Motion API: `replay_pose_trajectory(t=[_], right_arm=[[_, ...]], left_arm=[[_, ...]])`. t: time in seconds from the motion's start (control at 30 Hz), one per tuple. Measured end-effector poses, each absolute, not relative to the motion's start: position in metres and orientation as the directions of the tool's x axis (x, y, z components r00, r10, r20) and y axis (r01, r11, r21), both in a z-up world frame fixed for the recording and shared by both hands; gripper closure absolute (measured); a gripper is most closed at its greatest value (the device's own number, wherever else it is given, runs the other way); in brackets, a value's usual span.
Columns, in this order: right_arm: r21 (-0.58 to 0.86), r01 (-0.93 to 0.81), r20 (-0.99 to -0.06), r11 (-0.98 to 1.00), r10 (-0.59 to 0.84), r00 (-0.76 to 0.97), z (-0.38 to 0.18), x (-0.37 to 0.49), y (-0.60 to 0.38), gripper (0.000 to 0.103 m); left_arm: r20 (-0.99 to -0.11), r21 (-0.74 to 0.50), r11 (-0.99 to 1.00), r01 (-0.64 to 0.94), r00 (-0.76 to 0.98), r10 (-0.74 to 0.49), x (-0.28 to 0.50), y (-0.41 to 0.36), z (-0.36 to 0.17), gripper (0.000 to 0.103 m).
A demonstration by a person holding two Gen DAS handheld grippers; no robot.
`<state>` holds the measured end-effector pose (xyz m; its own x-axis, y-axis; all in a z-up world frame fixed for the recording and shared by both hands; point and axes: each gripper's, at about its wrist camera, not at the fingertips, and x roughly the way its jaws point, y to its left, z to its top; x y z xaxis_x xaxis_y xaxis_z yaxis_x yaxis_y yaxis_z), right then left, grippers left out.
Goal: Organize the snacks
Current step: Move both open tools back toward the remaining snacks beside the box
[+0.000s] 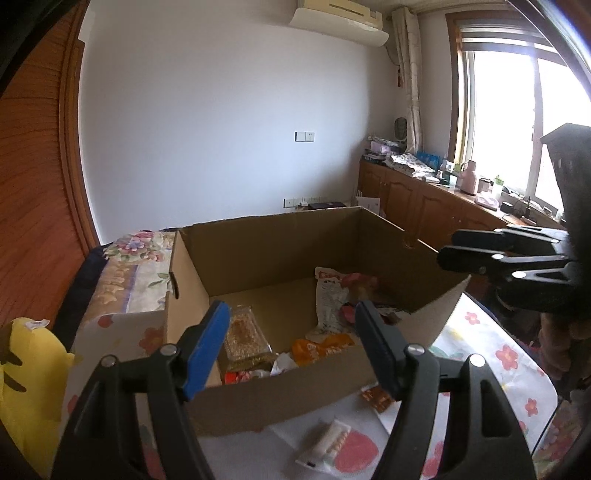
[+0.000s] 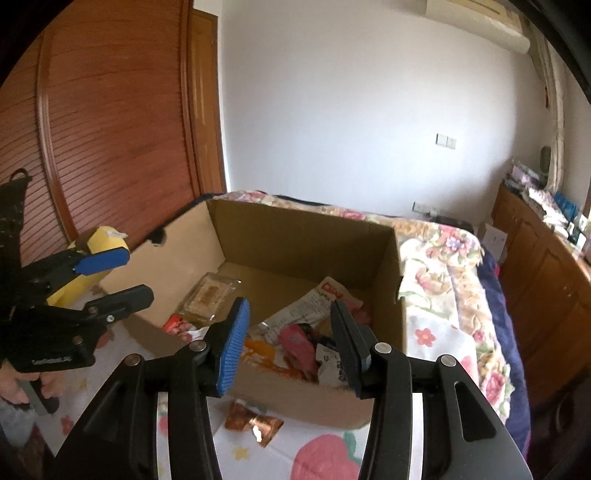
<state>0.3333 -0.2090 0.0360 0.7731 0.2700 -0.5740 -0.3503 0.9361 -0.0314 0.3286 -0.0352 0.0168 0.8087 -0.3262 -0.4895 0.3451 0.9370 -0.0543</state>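
While both claws hover empty, cardboard box [image 1: 280,398] lies crosswise.

Plain white wall [image 1: 221,129], white air conditioner [image 1: 340,16] mounted high. Bright daylit window [image 1: 517,122] at right above low brown wooden cabinets [image 1: 417,206], cluttered top. Reddish louvred wooden wardrobe doors [image 2: 110,129] at left.

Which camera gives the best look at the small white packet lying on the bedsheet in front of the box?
The left wrist view: the white packet lies in plain sight between that tool's arms, just short of the cardboard box. The right wrist view doesn't show it.
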Motion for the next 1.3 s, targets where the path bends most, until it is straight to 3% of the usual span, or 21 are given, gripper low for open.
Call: replay_pose_trajectory(t=[0.23,0.8,1.27,1.3], right_arm=[[-0.001,-0.346,-0.575,0.938,0.282,0.768,0.036,0.298,-0.216,0.055],[0.092,-0.325,-0.670,0.941,0.300,0.679,-0.057,0.268,-0.215,0.055],[0.105,-0.314,-0.694,0.944,0.296,0.657,-0.087,0.270,-0.219,0.055],[0.105,-0.313,-0.692,0.944,0.295,0.658,-0.086,0.270,-0.219,0.055]], left_arm=[[-0.504,-0.045,0.936,0.348,0.801,-0.323,0.303,-0.030,0.012,0.032],[-0.631,0.011,0.902,0.432,0.702,-0.329,0.272,-0.056,-0.050,0.032],[-0.715,0.055,0.879,0.473,0.633,-0.296,0.279,-0.085,-0.077,0.050],[-0.722,0.055,0.879,0.473,0.628,-0.292,0.280,-0.086,-0.079,0.056]])
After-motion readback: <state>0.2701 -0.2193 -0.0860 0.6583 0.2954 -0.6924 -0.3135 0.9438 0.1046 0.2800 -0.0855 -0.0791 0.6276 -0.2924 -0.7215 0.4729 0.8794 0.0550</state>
